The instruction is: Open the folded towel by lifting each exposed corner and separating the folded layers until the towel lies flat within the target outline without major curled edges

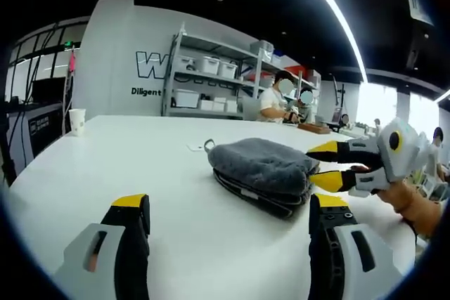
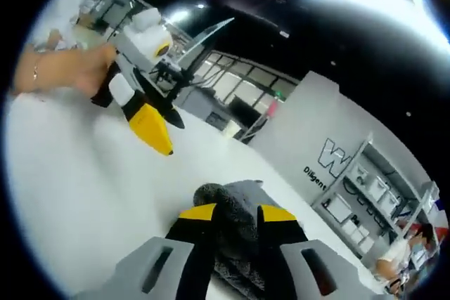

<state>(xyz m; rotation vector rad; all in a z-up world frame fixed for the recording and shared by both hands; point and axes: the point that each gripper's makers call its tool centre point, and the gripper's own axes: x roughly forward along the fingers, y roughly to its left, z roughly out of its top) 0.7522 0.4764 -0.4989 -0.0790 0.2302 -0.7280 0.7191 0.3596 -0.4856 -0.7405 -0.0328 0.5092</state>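
We see the folded grey terry towel (image 1: 264, 173) lying lengthwise left-to-right on the white surface (image 1: 140, 166); right gripper (image 1: 323, 166) jaws pinch its right end, left gripper (image 1: 228, 209) jaws gape empty.

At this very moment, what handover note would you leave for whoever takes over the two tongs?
Left tongs: open, empty, short of the towel.
Right tongs: jaws closing around the towel's edge; whether they pinch it yet is unclear.
Grey towel: folded in thick layers on the white table.
Done: nothing opened yet.
Left: lift each corner, separate the layers, spread the towel flat. I see no target outline here.
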